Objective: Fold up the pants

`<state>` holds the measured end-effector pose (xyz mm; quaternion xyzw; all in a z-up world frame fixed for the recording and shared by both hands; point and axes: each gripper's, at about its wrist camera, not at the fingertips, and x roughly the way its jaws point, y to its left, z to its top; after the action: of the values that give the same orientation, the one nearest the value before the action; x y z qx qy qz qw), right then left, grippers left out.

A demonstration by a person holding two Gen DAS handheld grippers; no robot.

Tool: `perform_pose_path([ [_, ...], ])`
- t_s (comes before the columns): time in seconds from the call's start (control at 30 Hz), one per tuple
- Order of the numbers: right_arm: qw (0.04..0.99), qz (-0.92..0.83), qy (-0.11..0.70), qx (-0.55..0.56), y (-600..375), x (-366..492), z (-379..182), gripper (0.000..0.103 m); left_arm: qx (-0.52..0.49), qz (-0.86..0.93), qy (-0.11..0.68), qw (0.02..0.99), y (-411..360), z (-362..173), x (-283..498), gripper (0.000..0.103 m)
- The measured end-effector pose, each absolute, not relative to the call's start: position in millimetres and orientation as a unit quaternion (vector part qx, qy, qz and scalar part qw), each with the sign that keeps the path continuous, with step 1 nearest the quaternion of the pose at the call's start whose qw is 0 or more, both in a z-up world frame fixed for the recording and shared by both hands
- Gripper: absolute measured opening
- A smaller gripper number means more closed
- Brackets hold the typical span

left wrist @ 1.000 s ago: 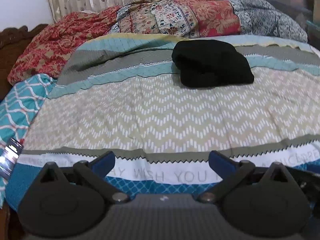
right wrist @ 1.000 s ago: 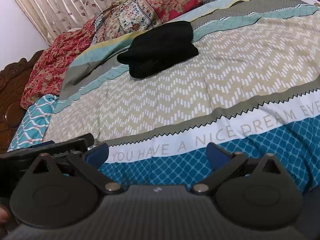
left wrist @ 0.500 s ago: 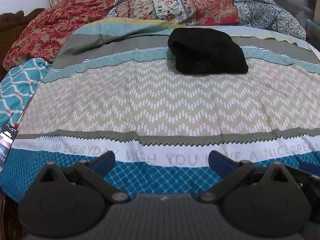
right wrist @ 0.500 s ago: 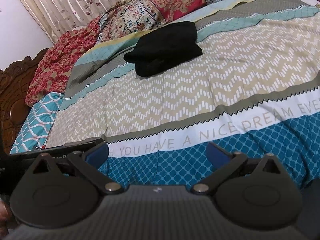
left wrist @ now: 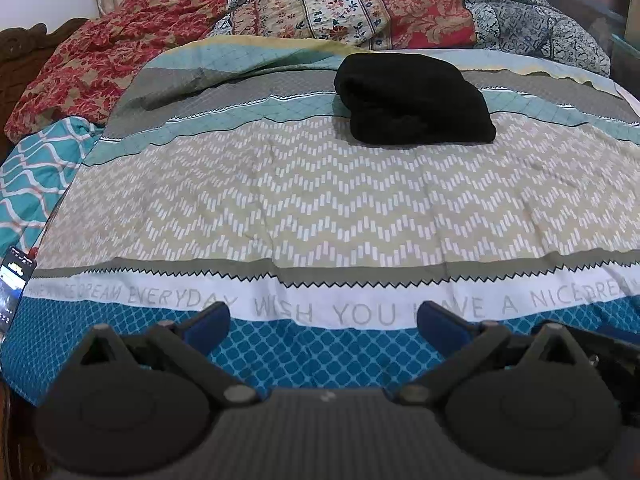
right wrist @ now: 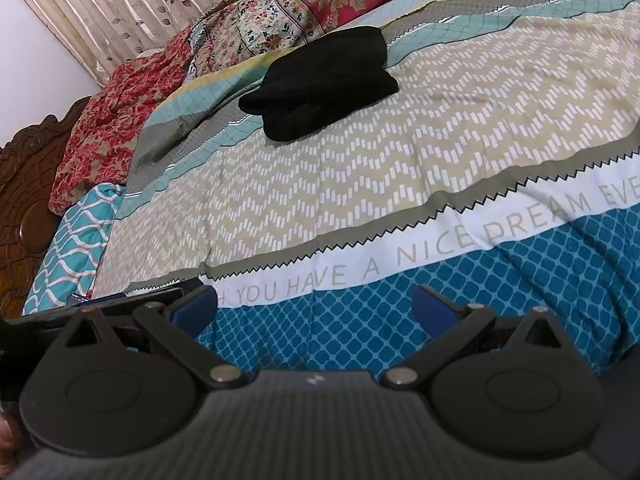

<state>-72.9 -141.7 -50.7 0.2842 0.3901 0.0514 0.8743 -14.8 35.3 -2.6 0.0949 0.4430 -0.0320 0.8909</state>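
The black pants [left wrist: 412, 100] lie folded in a compact bundle on the far part of the bed's patterned sheet [left wrist: 320, 208]. They also show in the right wrist view [right wrist: 324, 84], upper middle. My left gripper [left wrist: 322, 322] is open and empty, held over the near blue edge of the sheet, far from the pants. My right gripper [right wrist: 314, 306] is open and empty too, over the same near edge, to the right of the left one.
Patterned quilts and pillows [left wrist: 352, 12] are piled at the far side, a curtain [right wrist: 120, 8] behind them. A carved wooden headboard [right wrist: 24, 192] stands at the left. A phone [left wrist: 14, 284] lies at the bed's left edge.
Both grippers have drawn back a little from the bed and shifted; more of the near blue edge shows. The pants have not moved. Both grippers stay open.
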Motion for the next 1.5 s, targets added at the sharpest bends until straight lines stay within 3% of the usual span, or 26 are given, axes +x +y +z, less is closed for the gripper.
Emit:
perform_pose_path([
  [0.47, 0.869, 0.051, 0.399, 0.287, -138.6, -71.2, -54.4, 0.103, 0.068, 0.0, 0.461, 0.885, 58.1, -8.7, -8.2, 0.103],
  [1.5, 0.863, 0.047, 0.41, 0.293, -139.7, -69.2, -61.2, 0.103, 0.111, 0.008, 0.503, 0.857, 56.9, -36.0, -7.4, 0.103],
])
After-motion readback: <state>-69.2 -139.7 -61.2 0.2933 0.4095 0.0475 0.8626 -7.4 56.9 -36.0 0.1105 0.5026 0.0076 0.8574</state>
